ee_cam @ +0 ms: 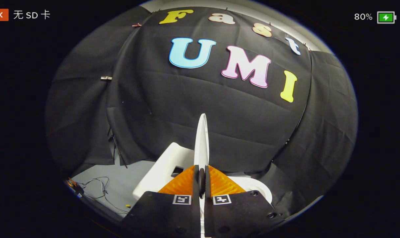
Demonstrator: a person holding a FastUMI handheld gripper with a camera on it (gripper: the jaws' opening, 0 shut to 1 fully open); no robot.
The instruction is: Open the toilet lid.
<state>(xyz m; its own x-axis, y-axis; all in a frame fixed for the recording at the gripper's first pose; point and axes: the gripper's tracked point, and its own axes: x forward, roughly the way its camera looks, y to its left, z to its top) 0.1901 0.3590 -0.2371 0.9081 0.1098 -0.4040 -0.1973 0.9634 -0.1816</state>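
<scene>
The white toilet lid (202, 140) stands edge-on and upright, rising straight out from between my fingers. My gripper (202, 170) is shut on the lid's lower edge, one finger pressed on each face. To the left of the lid lies the white toilet tank (163, 165) with a dark opening in its top. To the right, behind the right finger, part of the white bowl rim (258, 190) shows. The rest of the bowl and seat is hidden under the gripper body.
Black cloth walls close the booth behind and on both sides of the toilet. A grey floor (120, 178) lies to the left, with loose thin cables (99, 188) on it and a small orange-and-black object near the cloth's foot.
</scene>
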